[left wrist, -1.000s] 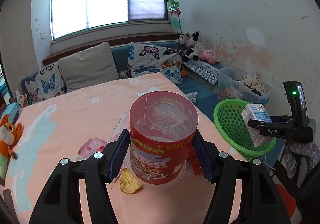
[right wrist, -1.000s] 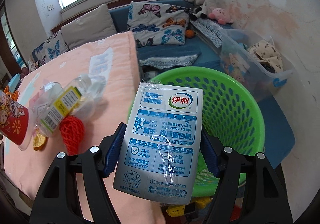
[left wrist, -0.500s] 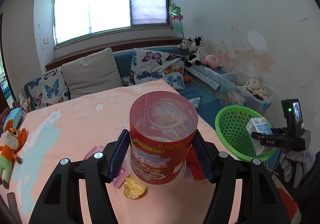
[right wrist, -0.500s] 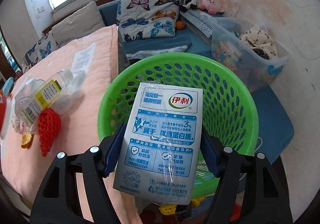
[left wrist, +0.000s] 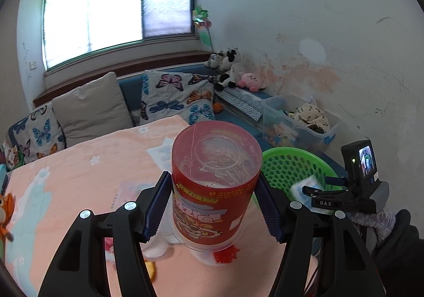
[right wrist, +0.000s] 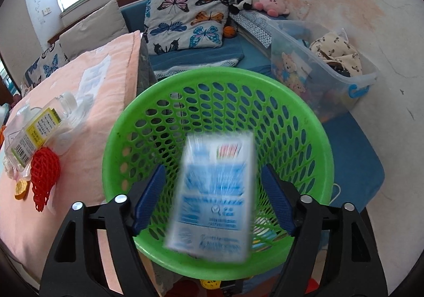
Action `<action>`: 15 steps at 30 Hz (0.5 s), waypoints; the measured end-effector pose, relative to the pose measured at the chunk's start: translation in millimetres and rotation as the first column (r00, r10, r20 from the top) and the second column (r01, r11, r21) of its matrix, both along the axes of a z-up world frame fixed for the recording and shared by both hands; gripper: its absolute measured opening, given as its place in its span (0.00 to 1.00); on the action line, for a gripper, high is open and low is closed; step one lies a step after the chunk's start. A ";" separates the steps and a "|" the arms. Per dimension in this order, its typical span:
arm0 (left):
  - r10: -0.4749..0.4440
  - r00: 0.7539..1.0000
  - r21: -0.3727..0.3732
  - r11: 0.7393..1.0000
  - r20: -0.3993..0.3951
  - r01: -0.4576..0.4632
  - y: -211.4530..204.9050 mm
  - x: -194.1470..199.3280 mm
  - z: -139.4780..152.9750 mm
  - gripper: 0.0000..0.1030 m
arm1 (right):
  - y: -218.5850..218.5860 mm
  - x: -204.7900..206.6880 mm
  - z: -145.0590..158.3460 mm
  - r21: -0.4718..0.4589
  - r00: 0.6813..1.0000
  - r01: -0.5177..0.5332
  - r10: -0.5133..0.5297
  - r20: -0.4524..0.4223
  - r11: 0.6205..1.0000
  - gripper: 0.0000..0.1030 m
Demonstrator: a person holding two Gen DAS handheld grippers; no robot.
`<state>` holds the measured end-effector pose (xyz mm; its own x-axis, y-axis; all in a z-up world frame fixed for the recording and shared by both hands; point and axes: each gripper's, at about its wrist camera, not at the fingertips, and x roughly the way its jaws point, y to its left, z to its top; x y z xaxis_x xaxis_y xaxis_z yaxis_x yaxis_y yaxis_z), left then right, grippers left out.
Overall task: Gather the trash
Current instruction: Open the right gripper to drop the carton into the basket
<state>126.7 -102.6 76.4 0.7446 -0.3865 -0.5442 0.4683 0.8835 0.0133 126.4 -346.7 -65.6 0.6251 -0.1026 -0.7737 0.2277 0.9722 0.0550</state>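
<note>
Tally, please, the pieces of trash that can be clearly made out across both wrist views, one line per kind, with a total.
Red snack tub: 1
Milk carton: 1
Clear plastic bottle: 1
Red foam net: 1
Small gold round piece: 1
Total: 5

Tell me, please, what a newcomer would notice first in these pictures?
A blurred white-and-blue milk carton hangs over the green perforated plastic basket, between the opening jaws of the right claw, pads clear of it. The left claw grips an upside-down red cylindrical snack tub above the pink blanket.
</note>
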 end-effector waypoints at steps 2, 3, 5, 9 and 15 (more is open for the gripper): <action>-0.033 0.999 -0.002 0.999 -0.009 0.033 -15.1 5.3 -1.0 0.60 | -4.6 -4.9 4.0 -0.002 1.000 0.007 -0.007 0.014 1.000 0.77; -0.042 0.999 0.003 0.999 -0.011 0.042 -22.8 7.3 -2.3 0.60 | -6.1 -8.0 5.9 -0.003 1.000 0.008 -0.008 0.020 1.000 0.77; -0.077 0.997 0.010 0.997 -0.024 0.077 -40.3 11.2 -5.5 0.60 | -9.8 -15.8 10.6 -0.004 0.999 0.013 -0.013 0.032 1.000 0.77; -0.142 0.989 0.026 0.989 -0.051 0.143 -76.1 18.2 -15.9 0.60 | -16.0 -35.0 18.3 -0.005 0.998 0.032 -0.032 0.058 0.999 0.77; -0.198 0.976 0.060 0.977 -0.096 0.204 -118.6 24.8 -38.6 0.60 | -26.3 -65.4 21.7 0.003 0.993 0.082 -0.082 0.080 0.997 0.78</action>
